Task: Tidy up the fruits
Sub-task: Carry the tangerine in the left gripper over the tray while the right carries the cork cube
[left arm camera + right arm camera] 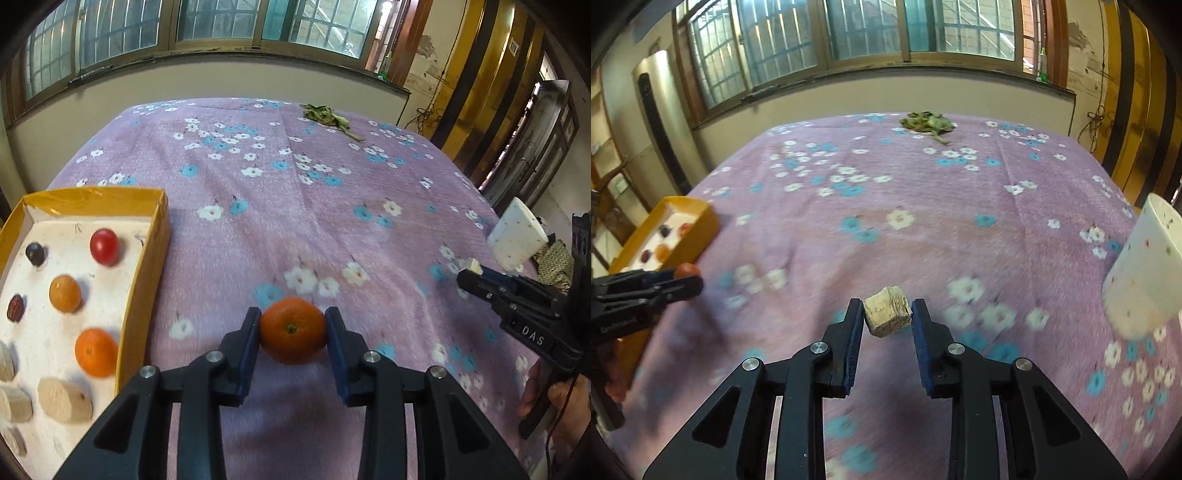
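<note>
My left gripper is shut on an orange tangerine, held above the purple flowered cloth, just right of the yellow box. The box holds a red tomato, two more tangerines, a dark fruit, a red date and several beige chunks. My right gripper is shut on a beige chunk above the cloth. It also shows in the left wrist view at the right. The left gripper with the tangerine shows in the right wrist view at the left.
A white speckled cup stands at the table's right edge, also in the left wrist view. A heap of green leaves lies at the far side of the table. A wall with windows runs behind the table.
</note>
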